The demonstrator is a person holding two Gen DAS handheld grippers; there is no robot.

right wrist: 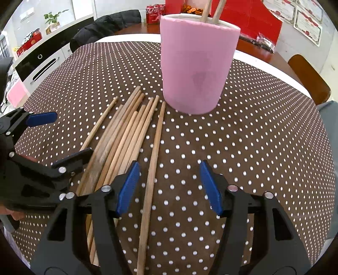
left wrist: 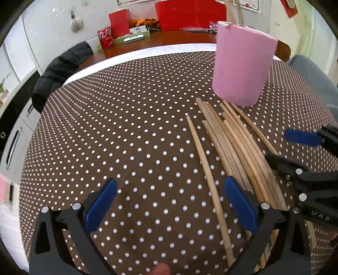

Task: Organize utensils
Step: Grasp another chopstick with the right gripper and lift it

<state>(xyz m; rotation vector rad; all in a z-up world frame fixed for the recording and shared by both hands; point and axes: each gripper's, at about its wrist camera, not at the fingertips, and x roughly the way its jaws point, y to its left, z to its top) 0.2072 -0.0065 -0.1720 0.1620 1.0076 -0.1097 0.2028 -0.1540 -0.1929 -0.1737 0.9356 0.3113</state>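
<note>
Lying between right gripper (right wrist: pixel 169 186) fingers, untouched: one chopstick (right wrist: pixel 153 160); pads apart.

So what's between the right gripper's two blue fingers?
One single chopstick lies loose on the dotted tablecloth between the right gripper fingers, untouched; the right wrist view shows it. The other chopsticks lie outside.

Tall pink cylindrical holder cup (right wrist: pixel 197 63): upright on the dotted brown cloth, two wooden sticks (right wrist: pixel 211 10) standing inside. Loose bundle of plain wooden chopsticks (right wrist: pixel 124 135): lying flat, fanned just beside the cup's base; one separate chopstick (right wrist: pixel 154 156) lies slightly apart from the bundle.
</note>
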